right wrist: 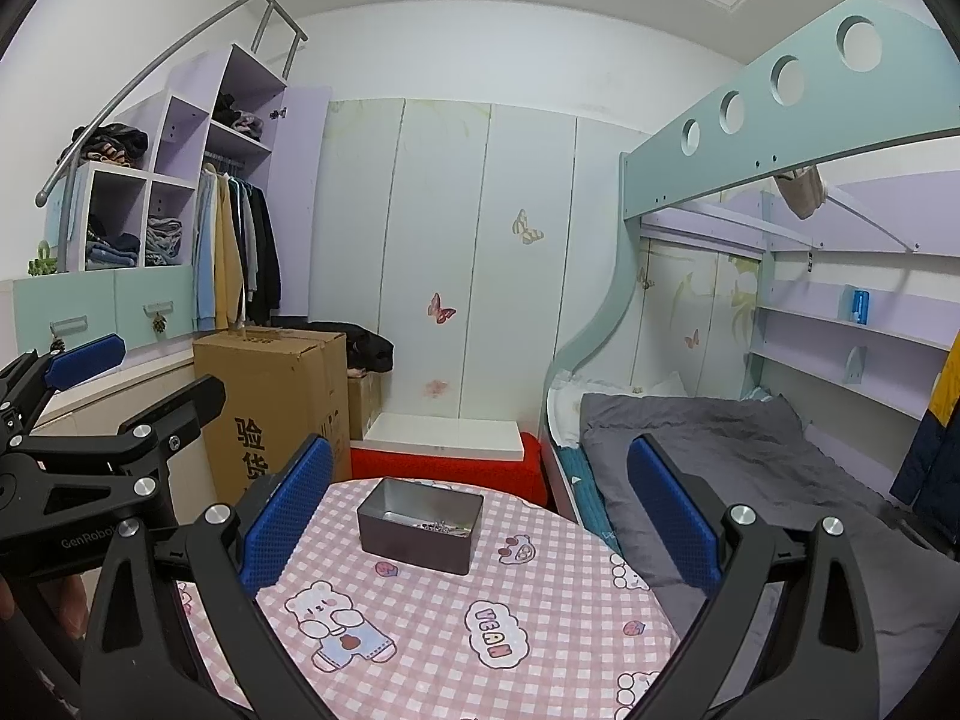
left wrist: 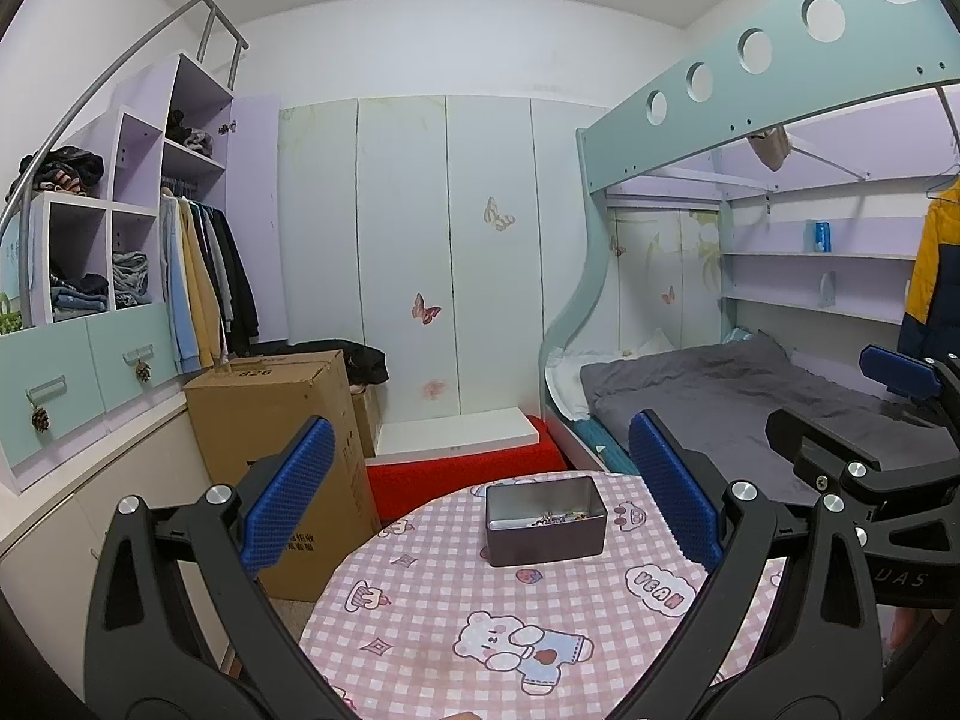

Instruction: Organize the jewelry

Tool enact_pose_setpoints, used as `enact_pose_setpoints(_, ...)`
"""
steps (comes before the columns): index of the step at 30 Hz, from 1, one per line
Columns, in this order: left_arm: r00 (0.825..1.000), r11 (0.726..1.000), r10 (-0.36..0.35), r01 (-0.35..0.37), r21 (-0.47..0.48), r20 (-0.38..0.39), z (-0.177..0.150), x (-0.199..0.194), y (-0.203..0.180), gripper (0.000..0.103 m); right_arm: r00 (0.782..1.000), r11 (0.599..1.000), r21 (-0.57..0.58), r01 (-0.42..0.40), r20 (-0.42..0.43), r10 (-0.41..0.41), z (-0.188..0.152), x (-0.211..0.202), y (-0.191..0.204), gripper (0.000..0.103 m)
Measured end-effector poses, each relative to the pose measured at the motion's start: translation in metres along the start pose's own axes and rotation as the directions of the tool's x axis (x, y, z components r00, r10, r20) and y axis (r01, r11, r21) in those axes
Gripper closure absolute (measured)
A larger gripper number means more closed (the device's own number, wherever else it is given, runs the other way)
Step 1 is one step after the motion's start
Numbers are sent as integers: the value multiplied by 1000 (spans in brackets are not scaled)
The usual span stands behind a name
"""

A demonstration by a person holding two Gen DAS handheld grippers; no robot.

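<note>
One round desk [left wrist: 456, 618] under a pink checked cloth carries a single dark tin box [left wrist: 545, 521], and a small tangle of jewelry [left wrist: 555, 518] already lies inside it; no loose pieces show on the cloth. That fits either a tidying finished or a tin waiting to be sorted out (the pictures cannot say which). Both grippers hover above the near edge: the left gripper [left wrist: 480, 504] and the right gripper [right wrist: 480, 510] each have their blue fingers spread wide, holding and touching nothing.
</note>
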State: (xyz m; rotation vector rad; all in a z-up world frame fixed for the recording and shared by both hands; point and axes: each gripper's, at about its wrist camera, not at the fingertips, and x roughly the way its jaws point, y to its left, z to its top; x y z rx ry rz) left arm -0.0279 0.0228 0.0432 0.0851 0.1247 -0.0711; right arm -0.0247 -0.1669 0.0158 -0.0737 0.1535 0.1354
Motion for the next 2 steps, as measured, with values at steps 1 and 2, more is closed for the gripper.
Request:
enact_pose_setpoints(1,1000,1000,-1,1,0,-4,0,2,0,7,1000,1000,0,0,-3,0,0,2,0,8)
enact_pose_setpoints(2,1000,1000,-1,1,1,-11,-2,5,0,7,1000,1000,1,0,-9,0,-1,4,0,8)
